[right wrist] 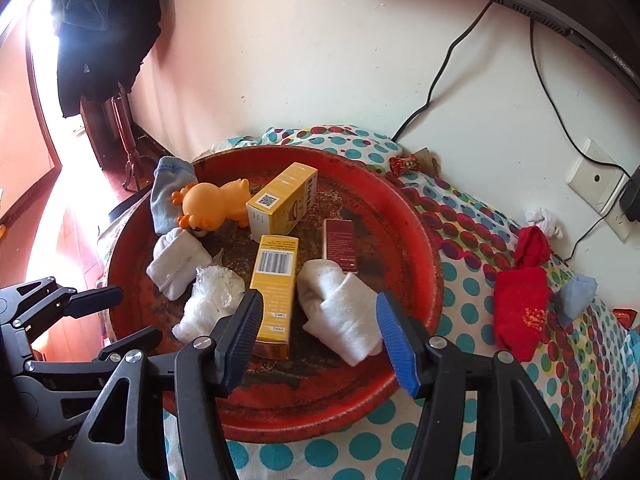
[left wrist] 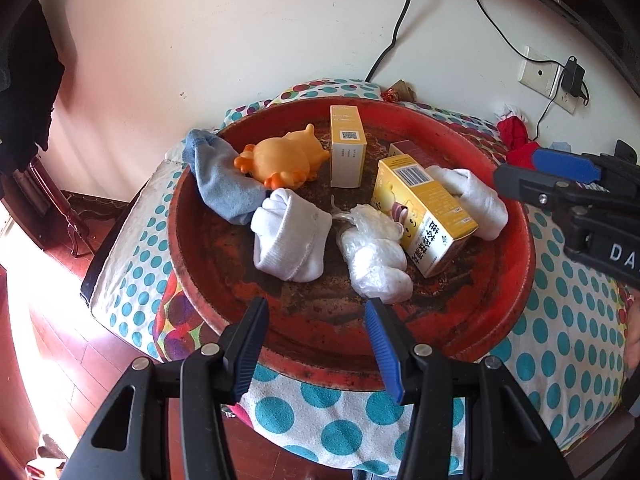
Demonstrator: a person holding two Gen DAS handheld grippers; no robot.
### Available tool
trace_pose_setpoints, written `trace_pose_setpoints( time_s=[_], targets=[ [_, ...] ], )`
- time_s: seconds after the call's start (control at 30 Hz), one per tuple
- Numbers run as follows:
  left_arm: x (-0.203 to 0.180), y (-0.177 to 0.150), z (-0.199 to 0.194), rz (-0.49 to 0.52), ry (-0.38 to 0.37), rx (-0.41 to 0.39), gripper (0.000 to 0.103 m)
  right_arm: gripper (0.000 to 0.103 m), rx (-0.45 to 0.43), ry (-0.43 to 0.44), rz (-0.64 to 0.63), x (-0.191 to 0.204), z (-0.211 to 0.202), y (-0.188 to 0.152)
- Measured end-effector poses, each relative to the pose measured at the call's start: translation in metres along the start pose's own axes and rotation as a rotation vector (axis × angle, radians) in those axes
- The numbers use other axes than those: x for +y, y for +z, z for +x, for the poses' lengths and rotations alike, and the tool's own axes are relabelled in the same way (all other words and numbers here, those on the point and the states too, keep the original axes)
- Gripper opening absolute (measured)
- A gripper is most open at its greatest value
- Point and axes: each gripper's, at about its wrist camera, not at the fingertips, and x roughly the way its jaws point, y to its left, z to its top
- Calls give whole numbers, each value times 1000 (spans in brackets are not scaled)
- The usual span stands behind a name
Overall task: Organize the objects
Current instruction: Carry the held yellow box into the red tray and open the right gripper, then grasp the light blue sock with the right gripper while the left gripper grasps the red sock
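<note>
Right wrist view: the right gripper point(right wrist: 318, 338) hovers half-open and empty above the red tray's point(right wrist: 434, 280) near rim, a rolled white sock point(right wrist: 340, 312) lying between its jaws, long axis angled toward the blue pad; the left gripper point(left wrist: 316, 340) waits farther off, open and empty.

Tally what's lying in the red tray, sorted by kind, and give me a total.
Sock bundles: 3 (blue, white, white)
Boxes: 3 (yellow, yellow, dark red)
Orange toy: 1
Clear plastic wad: 1
Total: 8, all in the red tray.
</note>
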Motion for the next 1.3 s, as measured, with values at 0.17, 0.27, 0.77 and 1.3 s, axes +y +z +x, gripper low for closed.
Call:
trace_pose_setpoints(
  time_s=[0.17,0.27,0.77,1.3],
  targets=[
    [-7,-2,0,23,18,-5,51,62,-25,-73,28,-37,-19,-13],
    [-13,-3,1,44,24,-8,51,64,-18,-120,84,-76,-26,-27],
    [-71,19,-33,202,-3,-64,51,72,41,-296,371,-272,9,-77],
    [-232,90,9,373,-175,-21,59,32,101,-300,403,-324,106,-43]
  ],
)
